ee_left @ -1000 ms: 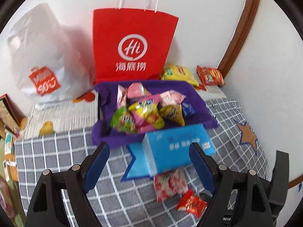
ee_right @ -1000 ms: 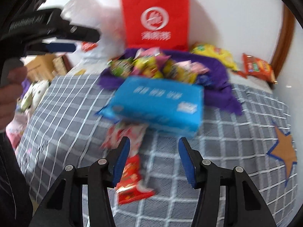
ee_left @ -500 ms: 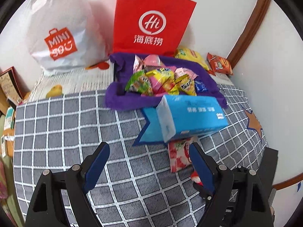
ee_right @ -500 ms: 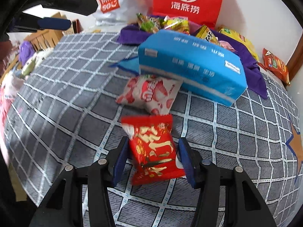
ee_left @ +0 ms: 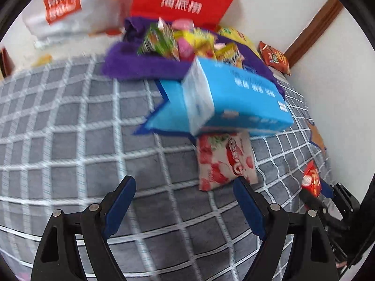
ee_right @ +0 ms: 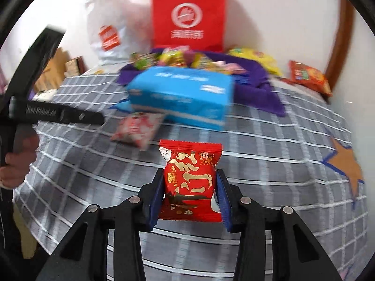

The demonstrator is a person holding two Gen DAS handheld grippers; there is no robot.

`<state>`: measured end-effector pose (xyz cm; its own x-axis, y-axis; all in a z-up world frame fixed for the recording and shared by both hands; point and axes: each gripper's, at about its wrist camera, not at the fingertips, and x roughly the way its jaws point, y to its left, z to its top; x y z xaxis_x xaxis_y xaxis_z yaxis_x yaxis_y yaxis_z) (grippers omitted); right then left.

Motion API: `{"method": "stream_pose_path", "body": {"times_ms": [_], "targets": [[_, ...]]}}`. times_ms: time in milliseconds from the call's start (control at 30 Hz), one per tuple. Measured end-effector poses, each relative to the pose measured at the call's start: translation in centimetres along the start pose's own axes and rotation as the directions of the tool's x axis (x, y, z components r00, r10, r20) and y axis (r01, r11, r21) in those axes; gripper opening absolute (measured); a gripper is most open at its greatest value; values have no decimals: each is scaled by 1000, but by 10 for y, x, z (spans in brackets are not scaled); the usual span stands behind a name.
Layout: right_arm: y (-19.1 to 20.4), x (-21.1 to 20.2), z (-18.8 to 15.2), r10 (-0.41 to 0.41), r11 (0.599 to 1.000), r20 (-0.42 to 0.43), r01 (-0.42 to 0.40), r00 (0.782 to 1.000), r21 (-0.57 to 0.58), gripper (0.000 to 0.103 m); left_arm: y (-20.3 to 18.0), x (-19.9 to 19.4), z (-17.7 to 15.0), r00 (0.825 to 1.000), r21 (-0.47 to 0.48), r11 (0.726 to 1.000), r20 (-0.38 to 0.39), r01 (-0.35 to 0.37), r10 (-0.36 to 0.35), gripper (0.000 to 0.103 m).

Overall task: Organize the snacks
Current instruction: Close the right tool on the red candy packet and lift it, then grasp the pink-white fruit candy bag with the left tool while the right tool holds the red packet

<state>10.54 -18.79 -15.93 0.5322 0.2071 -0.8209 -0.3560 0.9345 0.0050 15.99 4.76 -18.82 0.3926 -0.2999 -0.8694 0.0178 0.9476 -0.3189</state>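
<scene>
My right gripper [ee_right: 189, 182] is shut on a small red snack packet [ee_right: 190, 175] with gold characters and holds it above the checked cloth; it also shows in the left wrist view [ee_left: 311, 179]. My left gripper [ee_left: 185, 192] is open and empty, just in front of a red-and-white strawberry snack pack [ee_left: 223, 161], which also shows in the right wrist view [ee_right: 137, 128]. A purple basket [ee_left: 140, 66] full of several snack packs stands behind, also in the right wrist view [ee_right: 260, 93].
A blue tissue pack [ee_left: 234, 100] leans between the basket and the strawberry pack. A red paper bag [ee_right: 187, 16] and a white bag [ee_right: 110, 28] stand at the wall. Yellow [ee_right: 255, 62] and orange [ee_right: 309, 76] chip bags lie at the back right.
My right gripper closed on the red packet and lifted it off the cloth. My left gripper moved forward and down toward the strawberry pack.
</scene>
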Motion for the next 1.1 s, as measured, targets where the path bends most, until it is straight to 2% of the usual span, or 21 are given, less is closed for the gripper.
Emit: {"method": "stream_pose_path", "body": {"times_ms": [67,300,500,633,733,867,967,1000,1100], "targets": [[-14,-1,-4,-18,1000,0,18,1000,18,42,-4,1,-3,999,3,1000,51,-11,11,84],[-44,13,-14,-35,998,-9,35,999,57,42,-36,21,4,998,42,998,42,-43,42,90],[-68,34,-12,-44,989,-8,44,999,139,42,-56,34,9,996,51,996,48,-76,73,99],[-74,46,-8,-35,987,-13,37,999,160,43,-68,42,7,988,67,988,78,-141,135,99],[-76,50,-6,-28,985,-20,31,999,167,43,-77,48,4,973,103,971,103,-218,207,99],[-74,51,-6,-40,987,-25,43,999,158,44,-88,53,-5,941,145,939,184,-313,286,92],[-73,51,-6,-46,987,-28,50,999,153,44,-90,51,-9,936,147,938,217,-312,278,80],[-73,51,-6,-46,987,-28,50,999,154,44,-91,50,-9,934,141,939,226,-313,278,73],[-74,51,-6,-45,987,-29,49,999,154,44,-88,47,-10,932,131,942,239,-310,274,67]]}}
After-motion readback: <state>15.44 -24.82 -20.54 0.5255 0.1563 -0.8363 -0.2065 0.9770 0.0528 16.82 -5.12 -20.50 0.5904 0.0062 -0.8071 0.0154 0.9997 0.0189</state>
